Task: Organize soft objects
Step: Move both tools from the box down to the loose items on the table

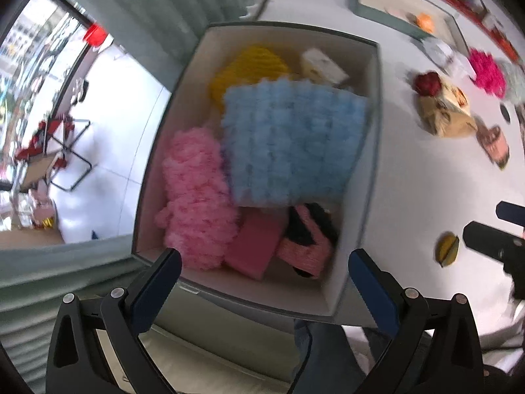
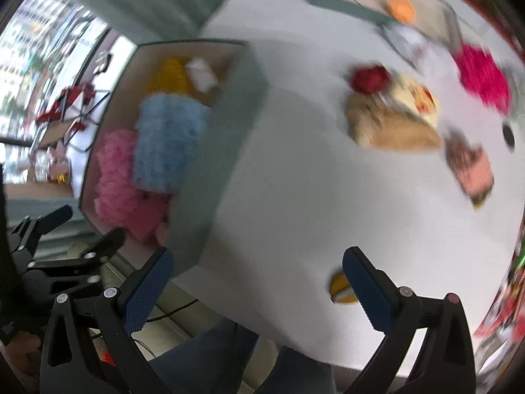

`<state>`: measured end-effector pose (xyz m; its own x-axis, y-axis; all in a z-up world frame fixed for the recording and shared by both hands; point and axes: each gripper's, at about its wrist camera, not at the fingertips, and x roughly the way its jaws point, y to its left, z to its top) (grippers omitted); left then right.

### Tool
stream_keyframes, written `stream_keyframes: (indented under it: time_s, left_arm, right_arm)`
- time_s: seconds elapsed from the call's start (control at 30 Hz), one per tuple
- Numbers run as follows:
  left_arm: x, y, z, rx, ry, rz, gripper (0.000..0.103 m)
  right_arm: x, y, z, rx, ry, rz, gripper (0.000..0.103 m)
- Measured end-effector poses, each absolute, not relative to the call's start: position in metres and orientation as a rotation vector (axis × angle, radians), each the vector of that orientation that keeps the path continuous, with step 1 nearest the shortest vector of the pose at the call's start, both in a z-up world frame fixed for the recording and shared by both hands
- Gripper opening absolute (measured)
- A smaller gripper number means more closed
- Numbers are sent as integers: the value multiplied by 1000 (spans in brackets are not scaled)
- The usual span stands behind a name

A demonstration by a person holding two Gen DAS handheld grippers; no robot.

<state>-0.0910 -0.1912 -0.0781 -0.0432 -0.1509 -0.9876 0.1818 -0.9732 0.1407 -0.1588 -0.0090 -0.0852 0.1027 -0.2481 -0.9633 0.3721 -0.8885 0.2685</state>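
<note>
White table, storage box at its edge.
Blue fluffy cloth tops the box; left gripper and right gripper both spread, empty.

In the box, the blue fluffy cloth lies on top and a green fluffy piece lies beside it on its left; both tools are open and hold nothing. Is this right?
Not quite: the fluffy piece beside the blue fluffy cloth in the box is pink, not green, as the left wrist view shows. The rest holds: left tool and right tool are open and empty.
</note>
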Motion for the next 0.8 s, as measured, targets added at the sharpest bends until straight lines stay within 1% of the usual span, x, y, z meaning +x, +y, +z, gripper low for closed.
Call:
stream_keyframes:
  time_s: [0.17,0.27,0.37,0.47,0.6,0.7,0.8]
  left_arm:
    - [-100,-136,-78,2078,-88,-2191,102]
    - [-104,-93,-84,2158,-165,-2241,102]
    - [-104,-43,-103,2281,-254,-2252,102]
    - [-101,-5,-127,2359,-306,-2231,102]
    - [-98,34,-161,2358,-364,-2196,102]
    - [-100,46,-184,2346,-278,-2149,102]
    - [-103,47,-196,2312,-170,-2108,102]
  right_arm:
    - [-158,81,-119,2140,-67,-1889,103]
    - [-150,148,-140,2298,-218,-1926,103]
    - [-139,200,-154,2399,-335,-1940,103]
    - [-129,235,-162,2451,-396,-1934,103]
    - [-118,263,-169,2481,-408,-1912,103]
    - [-117,272,-170,2467,-379,-1902,103]
    - [-130,268,-168,2411,-291,-1940,103]
